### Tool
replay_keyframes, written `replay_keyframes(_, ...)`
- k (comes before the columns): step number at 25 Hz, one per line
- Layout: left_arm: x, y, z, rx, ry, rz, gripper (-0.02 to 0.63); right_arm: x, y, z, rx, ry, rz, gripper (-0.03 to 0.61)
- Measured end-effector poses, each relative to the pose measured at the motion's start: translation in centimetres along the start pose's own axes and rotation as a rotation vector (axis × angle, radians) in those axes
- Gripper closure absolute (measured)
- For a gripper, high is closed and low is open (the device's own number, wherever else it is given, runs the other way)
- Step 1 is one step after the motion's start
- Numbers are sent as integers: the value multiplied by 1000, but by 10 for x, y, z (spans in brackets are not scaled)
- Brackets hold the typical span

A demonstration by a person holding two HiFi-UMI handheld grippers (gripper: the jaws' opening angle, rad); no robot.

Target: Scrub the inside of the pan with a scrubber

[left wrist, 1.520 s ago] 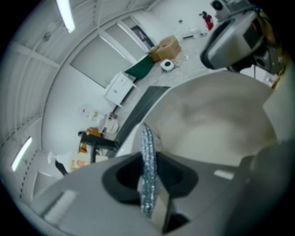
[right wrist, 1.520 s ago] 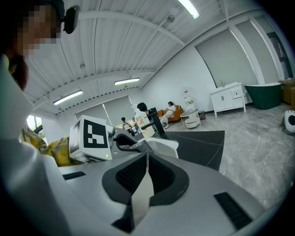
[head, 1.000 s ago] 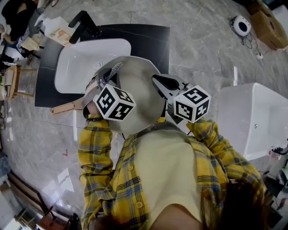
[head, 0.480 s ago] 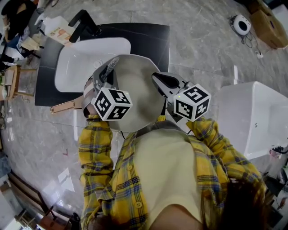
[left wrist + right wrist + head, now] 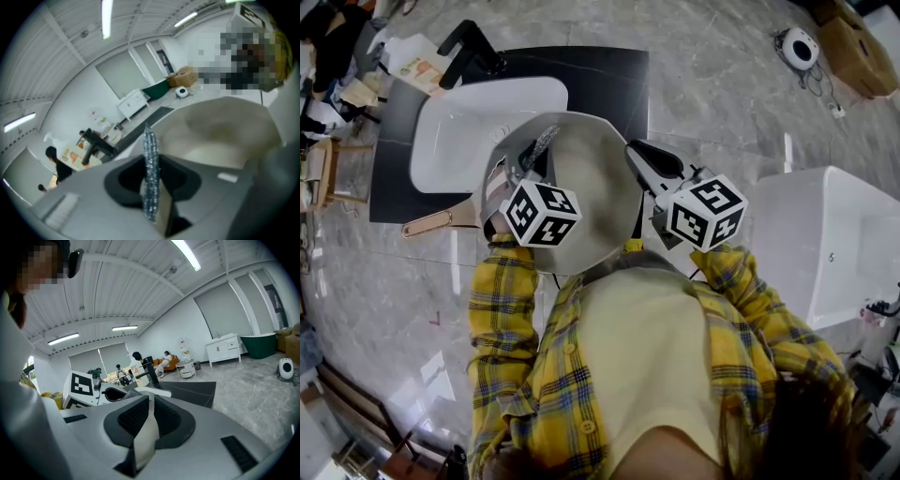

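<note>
pan (image 5: 595, 183) held up in the air in front of the person, partly over the white sink (image 5: 450, 131) on the dark worktop (image 5: 609, 80), copper handle (image 5: 441, 222) sticking out to the left. right gripper (image 5: 642, 167) has its jaws closed on the pan's thin rim, nothing else supporting it. left gripper (image 5: 525, 167) has its jaws pinched on the sparkly scrubber (image 5: 150, 173), edge-on, up at the pan's far-left side; cannot tell if it touches the inside. likely risks: scrubbing pressure could pivot or slip the pan at that one-point rim grip and drop it onto the sink or floor. the scrubber, held by a narrow strip, could also pull out of the jaws on a hard stroke.
</note>
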State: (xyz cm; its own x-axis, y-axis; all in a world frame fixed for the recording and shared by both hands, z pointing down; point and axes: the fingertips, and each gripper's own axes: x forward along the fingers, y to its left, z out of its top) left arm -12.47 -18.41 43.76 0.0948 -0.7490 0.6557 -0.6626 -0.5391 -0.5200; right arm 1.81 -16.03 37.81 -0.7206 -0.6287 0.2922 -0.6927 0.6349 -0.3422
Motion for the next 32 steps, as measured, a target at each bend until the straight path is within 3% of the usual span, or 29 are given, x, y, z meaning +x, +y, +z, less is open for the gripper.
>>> replay_keyframes(9, 3, -22, 3, 12, -12, -74, 523, -9, -30, -16, 3, 50, -156, 561)
replay_keyframes(16, 3, -45, 5, 55, -17, -154, 523, -7, -30, -34, 65, 96, -144, 561)
replay_keyframes(32, -14, -93, 10, 190, -1, -311, 523, -6, -23, -52, 78, 149, -123, 561)
